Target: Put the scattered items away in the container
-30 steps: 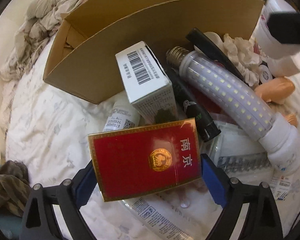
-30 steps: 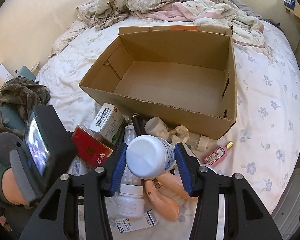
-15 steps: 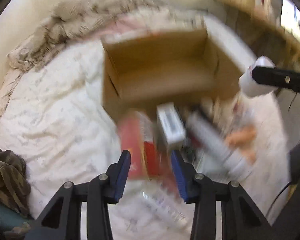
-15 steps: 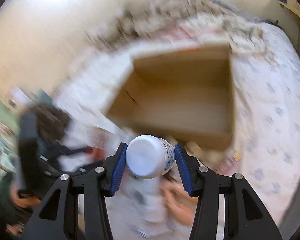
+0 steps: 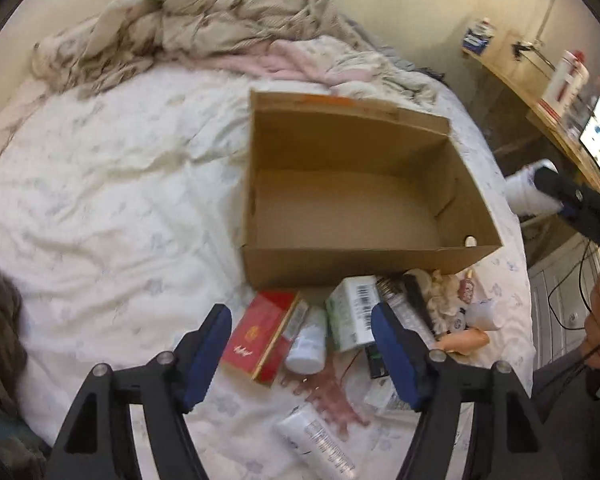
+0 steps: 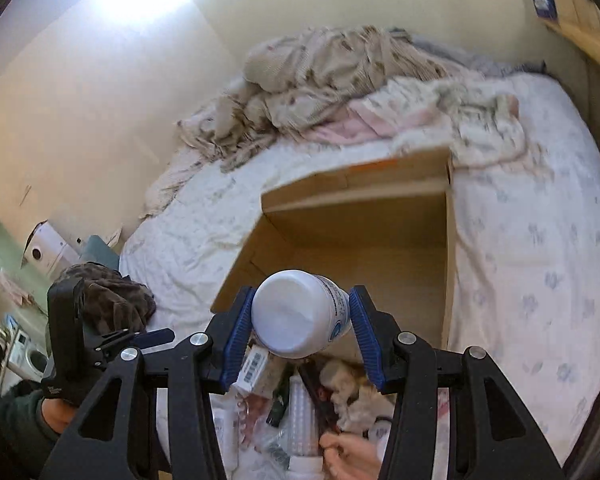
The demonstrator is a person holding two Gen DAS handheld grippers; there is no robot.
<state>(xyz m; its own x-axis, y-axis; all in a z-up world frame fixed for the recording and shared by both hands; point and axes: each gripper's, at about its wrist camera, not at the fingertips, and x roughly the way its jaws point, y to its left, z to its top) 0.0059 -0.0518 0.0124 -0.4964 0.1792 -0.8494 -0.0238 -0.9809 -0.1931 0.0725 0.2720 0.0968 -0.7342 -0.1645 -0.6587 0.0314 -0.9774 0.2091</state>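
Above the cardboard box's (image 6: 380,240) near edge, white bottle (image 6: 300,314) clamped across its smooth round body by right gripper (image 6: 300,334); probably light, rigid, slippery. Left gripper (image 5: 300,350) wide open, holding nothing, above clutter.

Cream walls (image 6: 100,128) surround a rumpled bed (image 5: 100,208).

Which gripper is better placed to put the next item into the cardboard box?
The right gripper. It is shut on the white bottle, raised in front of the cardboard box. The left gripper is open and holds nothing, above the red pack in the pile.
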